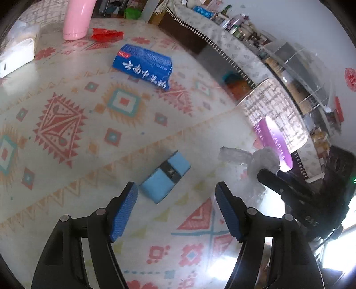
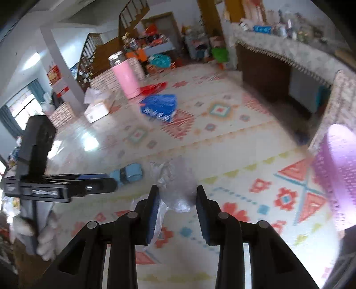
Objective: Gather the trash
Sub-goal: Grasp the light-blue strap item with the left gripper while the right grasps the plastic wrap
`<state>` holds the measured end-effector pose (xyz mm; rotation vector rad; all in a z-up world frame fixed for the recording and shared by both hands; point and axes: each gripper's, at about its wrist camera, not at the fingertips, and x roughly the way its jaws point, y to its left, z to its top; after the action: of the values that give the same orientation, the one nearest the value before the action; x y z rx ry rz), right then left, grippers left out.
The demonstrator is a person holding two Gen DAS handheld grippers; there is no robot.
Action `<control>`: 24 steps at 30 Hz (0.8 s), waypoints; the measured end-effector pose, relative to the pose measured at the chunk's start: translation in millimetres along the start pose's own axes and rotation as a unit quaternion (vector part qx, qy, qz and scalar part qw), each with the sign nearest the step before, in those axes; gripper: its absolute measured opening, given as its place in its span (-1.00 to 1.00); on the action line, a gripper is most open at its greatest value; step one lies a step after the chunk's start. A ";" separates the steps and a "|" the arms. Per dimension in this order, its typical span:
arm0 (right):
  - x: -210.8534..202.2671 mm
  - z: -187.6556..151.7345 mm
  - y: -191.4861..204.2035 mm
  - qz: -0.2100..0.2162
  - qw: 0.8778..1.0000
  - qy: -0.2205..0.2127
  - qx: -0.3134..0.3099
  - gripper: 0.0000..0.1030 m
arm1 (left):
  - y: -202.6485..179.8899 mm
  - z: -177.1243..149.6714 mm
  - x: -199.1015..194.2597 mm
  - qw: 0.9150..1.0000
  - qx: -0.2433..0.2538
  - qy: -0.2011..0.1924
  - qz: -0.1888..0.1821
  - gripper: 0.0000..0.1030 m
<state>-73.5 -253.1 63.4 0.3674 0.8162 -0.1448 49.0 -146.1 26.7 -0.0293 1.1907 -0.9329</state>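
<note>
My right gripper [image 2: 177, 193] is shut on a crumpled clear plastic wrapper [image 2: 175, 184] and holds it above the patterned tablecloth; the wrapper also shows in the left wrist view [image 1: 262, 160]. My left gripper [image 1: 175, 191] is open and empty, just short of a light blue small box [image 1: 165, 180], which also shows in the right wrist view [image 2: 128, 173]. A dark blue packet with white writing [image 1: 143, 65] lies farther back. A red wrapper [image 1: 106, 35] lies next to a pink cylinder [image 1: 76, 20]. A purple perforated bin [image 2: 338, 177] stands at the right.
A white box [image 1: 15, 55] lies at the far left. A long counter with a fringed cloth [image 1: 222, 40] runs along the right, crowded with bottles. The patterned cloth [image 1: 66, 133] covers the whole work surface.
</note>
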 end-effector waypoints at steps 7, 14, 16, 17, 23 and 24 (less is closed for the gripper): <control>1.2 -9.6 -14.0 0.003 1.000 0.013 0.019 -0.29 | 2.5 3.3 6.1 0.996 -0.018 -0.044 0.075 0.40; 1.9 -18.1 -10.0 0.017 1.000 0.021 0.016 -0.28 | -19.4 -1.0 22.1 0.992 0.037 -0.040 0.113 0.39; 1.2 -19.4 -10.5 0.019 0.999 0.021 0.017 -0.28 | -25.2 -1.9 25.3 0.991 0.049 -0.040 0.120 0.19; 0.2 -20.3 -11.3 0.020 0.999 0.021 0.018 -0.28 | -27.0 -2.3 25.9 0.990 0.051 -0.040 0.125 -0.27; -10.1 -24.9 -16.7 0.019 0.999 0.014 0.021 -0.28 | -29.3 -2.0 13.6 0.986 0.034 -0.073 0.148 -0.45; -12.4 -25.6 -18.1 0.019 1.000 0.012 0.022 -0.28 | -28.4 -1.2 9.3 0.984 0.028 -0.084 0.154 -0.45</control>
<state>-104.3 -260.4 51.7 0.4260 0.8305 -0.1237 31.5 -169.7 32.5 0.1169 0.9796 -0.6754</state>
